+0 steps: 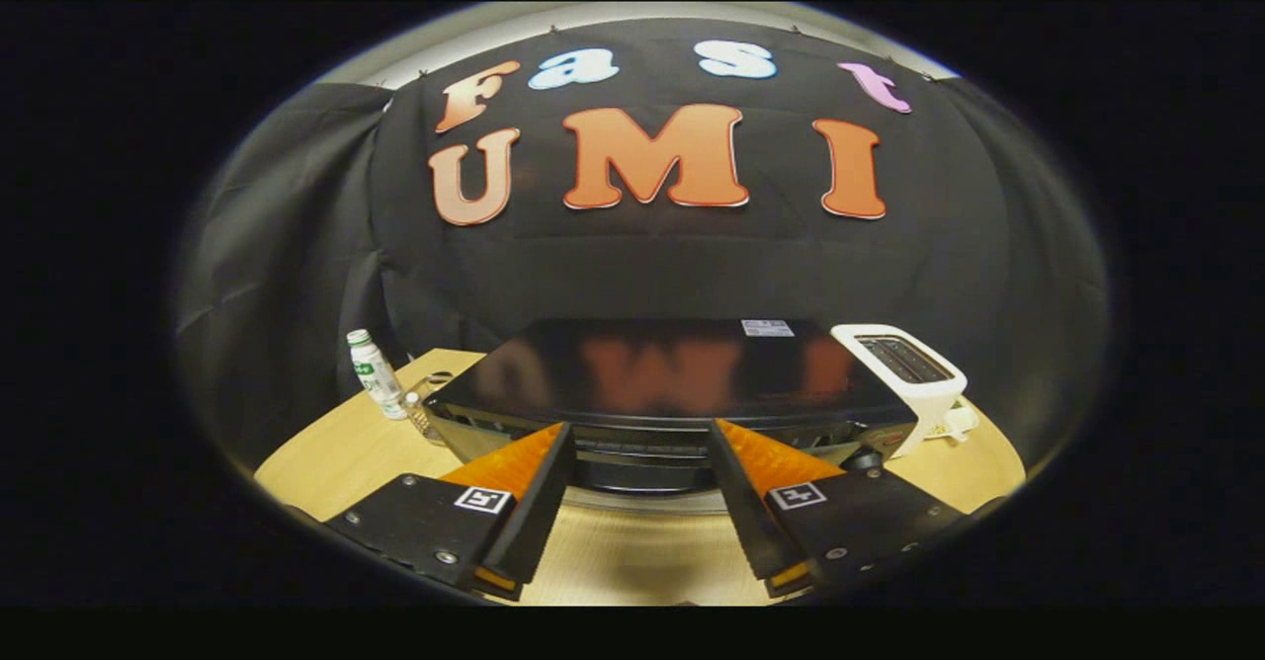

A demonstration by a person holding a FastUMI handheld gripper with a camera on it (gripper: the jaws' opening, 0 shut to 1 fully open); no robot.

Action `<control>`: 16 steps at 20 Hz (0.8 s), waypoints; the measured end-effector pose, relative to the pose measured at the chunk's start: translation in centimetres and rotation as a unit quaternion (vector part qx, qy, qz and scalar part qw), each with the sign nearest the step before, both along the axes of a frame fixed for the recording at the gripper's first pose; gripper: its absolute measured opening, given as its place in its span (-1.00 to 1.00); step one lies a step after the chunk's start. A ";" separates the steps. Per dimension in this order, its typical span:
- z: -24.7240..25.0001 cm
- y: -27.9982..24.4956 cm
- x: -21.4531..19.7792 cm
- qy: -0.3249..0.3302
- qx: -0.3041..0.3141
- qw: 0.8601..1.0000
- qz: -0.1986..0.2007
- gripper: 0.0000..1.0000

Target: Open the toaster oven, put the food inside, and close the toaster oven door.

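Black glossy toaster oven [672, 383], frame centre, door apparently closed; gripper [640, 443] spread wide, empty, fingertips just before it. All steps remain.

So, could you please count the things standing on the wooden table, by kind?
Toaster oven: 1
White pop-up toaster: 1
White bottle with green label: 1
Total: 3
The gripper hovers before the oven, jaws open, holding nothing.
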State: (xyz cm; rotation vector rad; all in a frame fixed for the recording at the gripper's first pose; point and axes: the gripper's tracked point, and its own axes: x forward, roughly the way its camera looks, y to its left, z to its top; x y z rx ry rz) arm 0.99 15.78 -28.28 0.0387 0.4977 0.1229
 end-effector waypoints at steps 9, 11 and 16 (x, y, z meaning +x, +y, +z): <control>-4.4 1.9 -9.5 0.129 0.020 0.987 0.088 0.42; -7.2 2.1 -12.5 0.180 0.021 0.979 0.098 0.42; -10.8 2.3 -14.7 0.257 0.035 0.962 0.086 0.42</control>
